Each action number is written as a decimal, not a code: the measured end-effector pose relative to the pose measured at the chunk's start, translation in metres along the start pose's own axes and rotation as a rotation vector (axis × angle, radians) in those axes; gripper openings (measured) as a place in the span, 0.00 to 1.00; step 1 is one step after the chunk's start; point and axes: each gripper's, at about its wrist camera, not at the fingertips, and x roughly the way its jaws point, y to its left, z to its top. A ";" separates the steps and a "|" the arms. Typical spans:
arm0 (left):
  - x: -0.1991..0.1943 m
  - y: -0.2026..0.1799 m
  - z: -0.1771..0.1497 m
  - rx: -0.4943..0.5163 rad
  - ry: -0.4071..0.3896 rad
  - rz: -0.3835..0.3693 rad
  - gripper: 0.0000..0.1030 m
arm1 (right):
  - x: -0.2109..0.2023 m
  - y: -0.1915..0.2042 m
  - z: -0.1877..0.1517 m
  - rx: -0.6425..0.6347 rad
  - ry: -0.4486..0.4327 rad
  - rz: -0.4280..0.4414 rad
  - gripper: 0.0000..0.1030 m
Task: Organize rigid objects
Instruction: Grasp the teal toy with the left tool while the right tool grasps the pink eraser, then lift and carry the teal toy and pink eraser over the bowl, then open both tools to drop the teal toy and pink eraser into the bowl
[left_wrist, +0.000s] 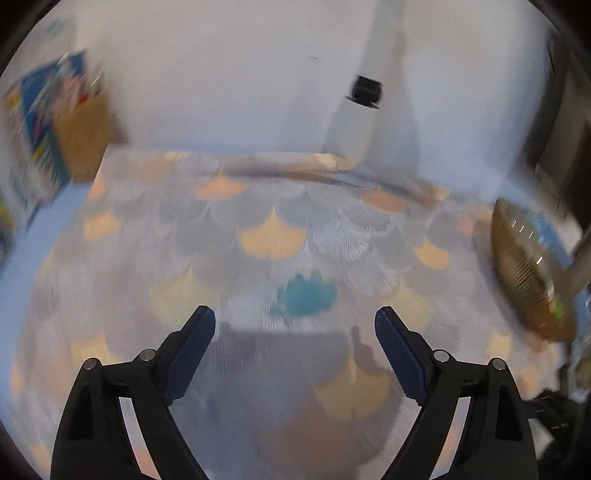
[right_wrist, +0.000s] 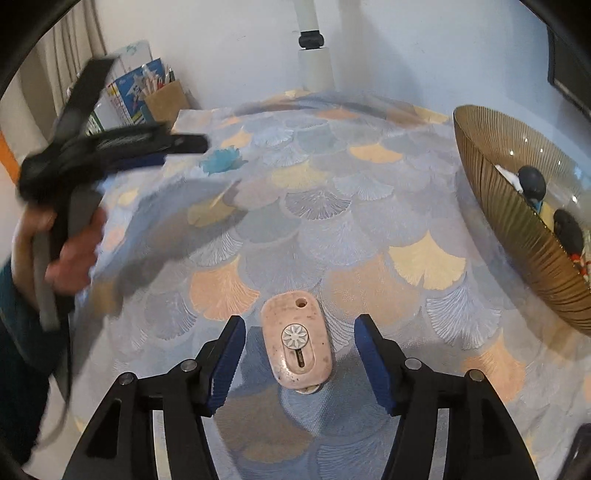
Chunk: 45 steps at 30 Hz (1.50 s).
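While the amber ribbed bowl (right_wrist: 517, 236) at the right already holds a few small things, dark rounded pieces and a bit of red and white among them, two items appear left out on the patterned surface (right_wrist: 332, 184). One is a pale pink oblong object (right_wrist: 295, 343) with a round daisy-patterned knob and a hole at its far end; it lies flat directly between the fingers of the right gripper (right_wrist: 299, 354). Those fingers stand partly open on either side of it, with clear gaps, so nothing is gripped yet. The other is a small turquoise piece (right_wrist: 221, 162), too blurred to name, lying near the far left of the surface, well apart from the bowl. The left gripper (left_wrist: 295, 350) hangs above the cloth just short of that turquoise piece (left_wrist: 306, 295), its fingers spread wide and empty; in the right wrist view it shows as a dark blur held in the person's hand (right_wrist: 70, 251). By my judgement the sorting is partway through: some objects are in the bowl, and these two are yet to be picked up and carried over
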 end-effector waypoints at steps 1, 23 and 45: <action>0.009 -0.007 0.004 0.054 0.020 0.022 0.85 | 0.000 0.002 -0.001 -0.010 -0.003 -0.009 0.58; -0.033 -0.048 -0.035 0.135 0.009 -0.123 0.38 | -0.022 0.031 -0.030 -0.074 0.001 0.022 0.35; -0.061 -0.249 0.035 0.241 -0.177 -0.333 0.38 | -0.155 -0.150 0.040 0.180 -0.300 -0.345 0.35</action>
